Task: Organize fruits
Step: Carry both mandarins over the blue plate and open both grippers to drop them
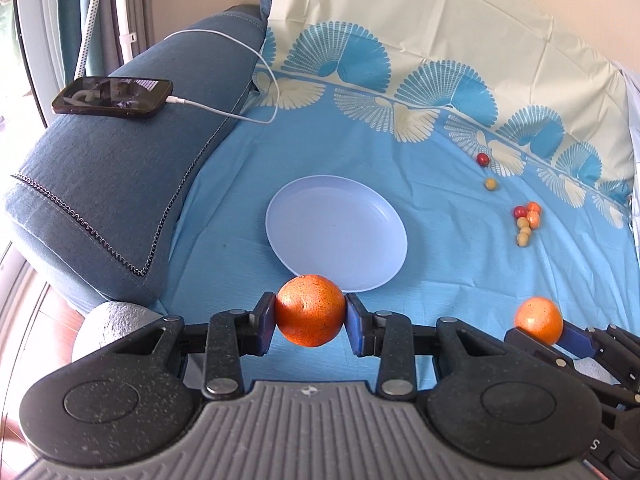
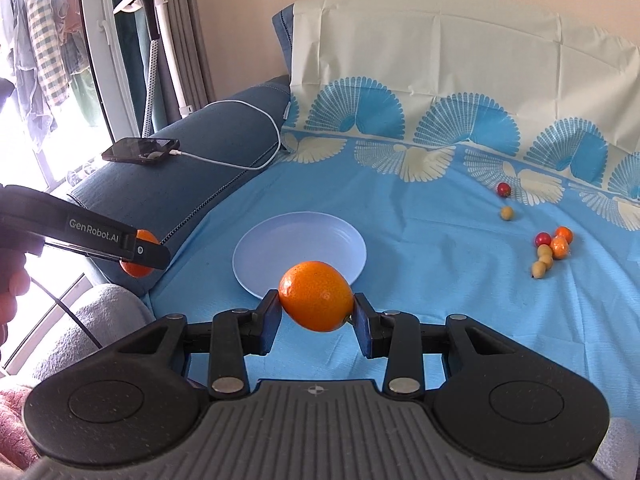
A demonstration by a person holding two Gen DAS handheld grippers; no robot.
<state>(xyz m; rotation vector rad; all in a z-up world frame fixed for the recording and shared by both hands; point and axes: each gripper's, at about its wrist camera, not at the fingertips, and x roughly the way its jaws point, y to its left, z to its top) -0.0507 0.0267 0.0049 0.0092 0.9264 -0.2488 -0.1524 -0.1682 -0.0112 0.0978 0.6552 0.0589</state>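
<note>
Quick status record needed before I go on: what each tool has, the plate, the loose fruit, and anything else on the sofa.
left tool: shut on a darker speckled orange
right tool: shut on a smoother orange
plate: pale blue, nothing in it, lying on the blue cloth
small fruits: cluster of red, orange and beige ones on the cloth right of the plate; two more lie apart, further back
phone: on the sofa armrest, white cable plugged in

A sofa seat draped in a blue patterned sheet (image 2: 420, 208) bore a pale plate (image 2: 300, 240) and, well apart, scattered small fruits (image 2: 550, 252); a phone (image 1: 114, 97) lay on the armrest (image 1: 120, 184).
</note>
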